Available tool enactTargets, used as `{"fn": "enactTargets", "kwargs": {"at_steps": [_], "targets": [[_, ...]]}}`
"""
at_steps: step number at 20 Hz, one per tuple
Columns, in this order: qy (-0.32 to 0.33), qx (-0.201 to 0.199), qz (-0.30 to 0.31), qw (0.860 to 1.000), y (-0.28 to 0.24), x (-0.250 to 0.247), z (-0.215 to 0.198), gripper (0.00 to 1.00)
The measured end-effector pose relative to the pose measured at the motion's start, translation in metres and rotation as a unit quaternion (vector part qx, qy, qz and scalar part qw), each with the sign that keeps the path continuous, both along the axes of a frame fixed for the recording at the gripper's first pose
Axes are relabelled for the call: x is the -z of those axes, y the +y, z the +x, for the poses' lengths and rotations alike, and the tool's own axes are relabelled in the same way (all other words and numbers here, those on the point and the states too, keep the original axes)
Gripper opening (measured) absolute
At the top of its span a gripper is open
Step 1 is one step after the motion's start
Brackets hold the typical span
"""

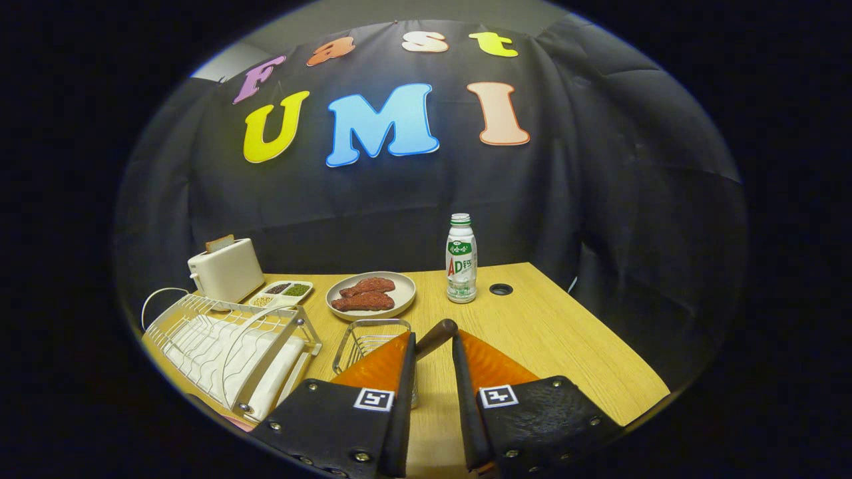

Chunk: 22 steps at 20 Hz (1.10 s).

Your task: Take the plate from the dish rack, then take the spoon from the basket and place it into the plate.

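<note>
We see one wooden table (pixel 552 332) with a pale grain and a straight far edge, meeting the draped black cloth wall (pixel 599 166). Its right half is bare apart from a small round hole (pixel 500 289), so that side offers open room. On the left sits one white wire dish rack (pixel 226 346), its thin bars curving over a white tray, close to the table's left edge. Behind it stands one boxy cream toaster (pixel 226 269) with a slice of bread (pixel 219 243) poking up. Next to the toaster lies one white sectioned dish (pixel 283 293) holding dark, green and pale grains. One round beige plate (pixel 399 303) carries two reddish-brown slabs of meat (pixel 365 295). Just right of it stands one upright plastic bottle (pixel 460 259) with a green cap. One small wire basket (pixel 363 339) sits just ahead of the left finger, partly hidden by it. Our gripper (pixel 434 346) has its fingers drawn close, pinching a dark rounded spoon handle (pixel 437 336) that slants up between their tips, above the table just right of the basket.
</note>
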<state>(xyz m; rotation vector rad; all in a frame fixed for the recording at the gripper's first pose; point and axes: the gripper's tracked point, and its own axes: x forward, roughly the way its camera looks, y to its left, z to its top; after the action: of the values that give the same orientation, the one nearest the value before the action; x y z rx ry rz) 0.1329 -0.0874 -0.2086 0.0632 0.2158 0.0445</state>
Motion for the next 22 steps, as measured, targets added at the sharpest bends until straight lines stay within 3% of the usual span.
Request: {"fn": "enactTargets", "kwargs": {"at_steps": [8, 13, 16, 17, 18, 22], "targets": [[-0.011, -0.001, 0.034, 0.999, 0.0, -0.006, 0.021, 0.32], [0.003, -0.025, 0.069, 0.997, 0.017, -0.013, 0.017, 0.14], [0.002, -0.036, 0.055, 0.998, 0.026, -0.017, 0.017, 0.14], [-0.004, -0.023, 0.056, 0.998, 0.026, -0.023, 0.017, 0.14], [-0.001, -0.02, 0.061, 0.998, 0.027, -0.026, 0.02, 0.06], [0.006, -0.031, 0.069, 0.997, 0.034, -0.03, 0.023, 0.06]]}}
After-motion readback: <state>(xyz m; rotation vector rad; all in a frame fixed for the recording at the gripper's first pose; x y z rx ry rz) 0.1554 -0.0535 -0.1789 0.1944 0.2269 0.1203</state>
